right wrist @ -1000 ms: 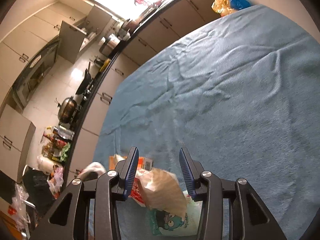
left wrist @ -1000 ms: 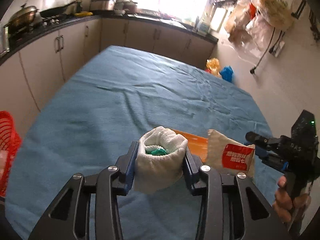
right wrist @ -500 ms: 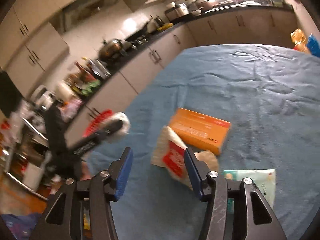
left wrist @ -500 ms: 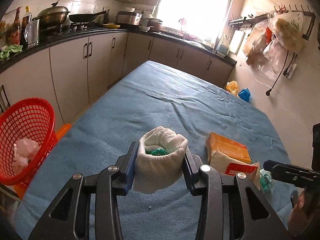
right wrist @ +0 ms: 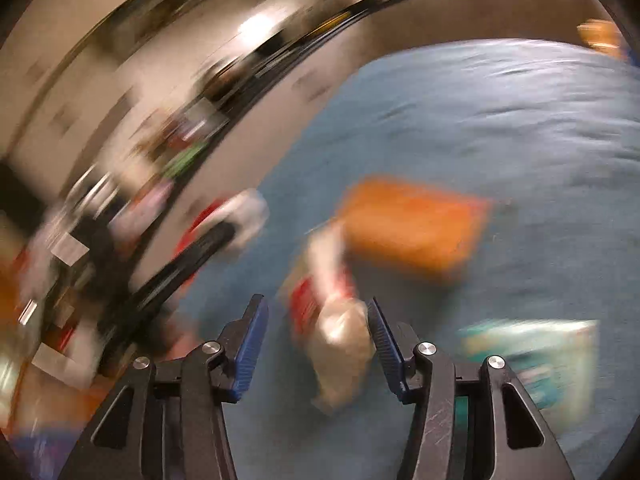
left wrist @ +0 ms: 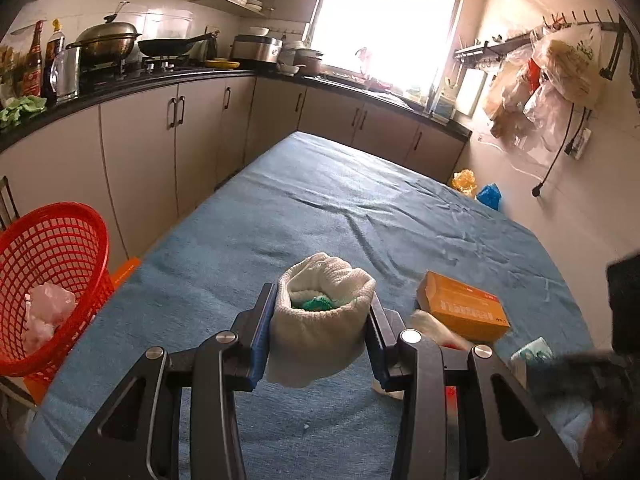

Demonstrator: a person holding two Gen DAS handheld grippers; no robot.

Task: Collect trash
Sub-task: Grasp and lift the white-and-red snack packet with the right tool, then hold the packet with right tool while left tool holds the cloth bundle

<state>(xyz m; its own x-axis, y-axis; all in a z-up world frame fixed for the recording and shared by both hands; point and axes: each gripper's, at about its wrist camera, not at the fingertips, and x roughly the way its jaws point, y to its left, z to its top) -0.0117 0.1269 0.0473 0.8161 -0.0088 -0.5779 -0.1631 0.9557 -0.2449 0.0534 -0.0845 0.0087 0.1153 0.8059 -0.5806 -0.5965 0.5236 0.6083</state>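
Observation:
My left gripper point(left wrist: 320, 312) is shut on a white rolled cloth wad point(left wrist: 320, 320) with a green scrap inside, held above the blue-covered table point(left wrist: 340, 216). A red mesh trash basket point(left wrist: 48, 288) stands at the table's left edge with pale trash in it. My right gripper point(right wrist: 318, 338) is open, its view blurred; a beige snack bag with a red label point(right wrist: 332, 320) lies between its fingers on the table. An orange box point(left wrist: 464, 312) and a teal packet point(left wrist: 532, 354) lie at the right.
Kitchen cabinets and a counter with pots point(left wrist: 108, 40) run along the left and back. Plastic bags point(left wrist: 552, 76) hang on the right wall. Yellow and blue bags point(left wrist: 480, 188) lie past the table's far corner.
My left gripper has pulled back and risen with the cloth wad; the red basket has come into view. My right gripper has swung fast toward the snack bag, now between its fingers.

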